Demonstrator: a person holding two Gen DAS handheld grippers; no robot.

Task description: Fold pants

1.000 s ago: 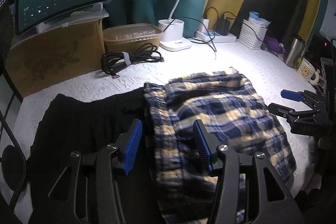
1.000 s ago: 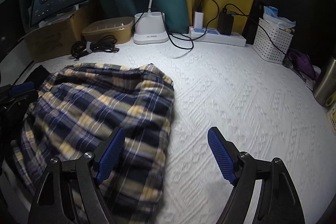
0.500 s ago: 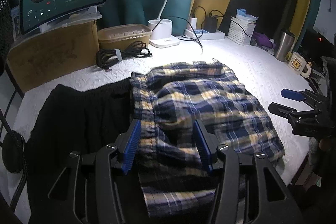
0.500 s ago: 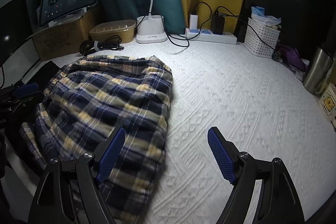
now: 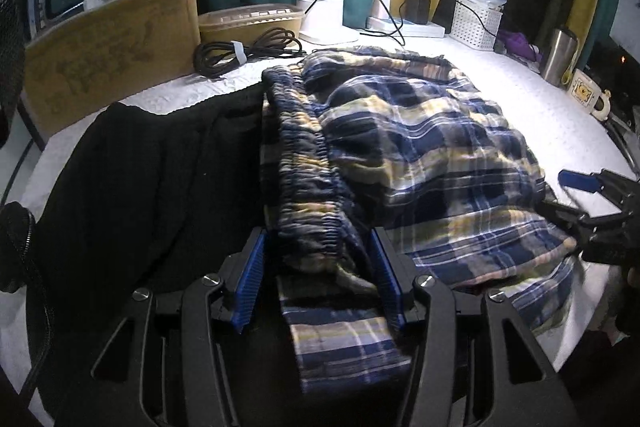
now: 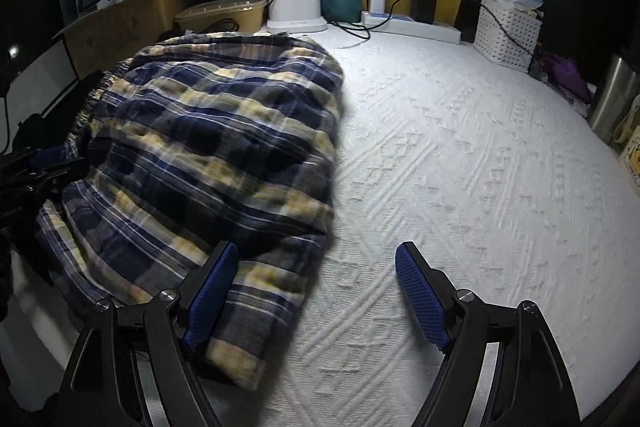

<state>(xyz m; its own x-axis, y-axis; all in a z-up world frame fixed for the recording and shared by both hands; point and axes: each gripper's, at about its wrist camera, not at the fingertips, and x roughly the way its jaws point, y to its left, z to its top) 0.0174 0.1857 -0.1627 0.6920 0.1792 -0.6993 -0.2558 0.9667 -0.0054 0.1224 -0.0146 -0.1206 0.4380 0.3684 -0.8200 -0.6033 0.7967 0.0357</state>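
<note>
A black garment (image 5: pixel 132 187) is lying at nine o'clock, touching the plaid pants (image 5: pixel 420 163), which are sitting bunched at the centre of the white textured bedspread (image 6: pixel 480 167). The left gripper (image 5: pixel 318 283) is straddling their elastic waistband (image 5: pixel 296 163), half spread, not visibly pinching. The right gripper (image 6: pixel 316 291) is hovering wide open at the five o'clock hem. The pants look soft, light and floppy, so waistband and hem seem the surest holds.
</note>
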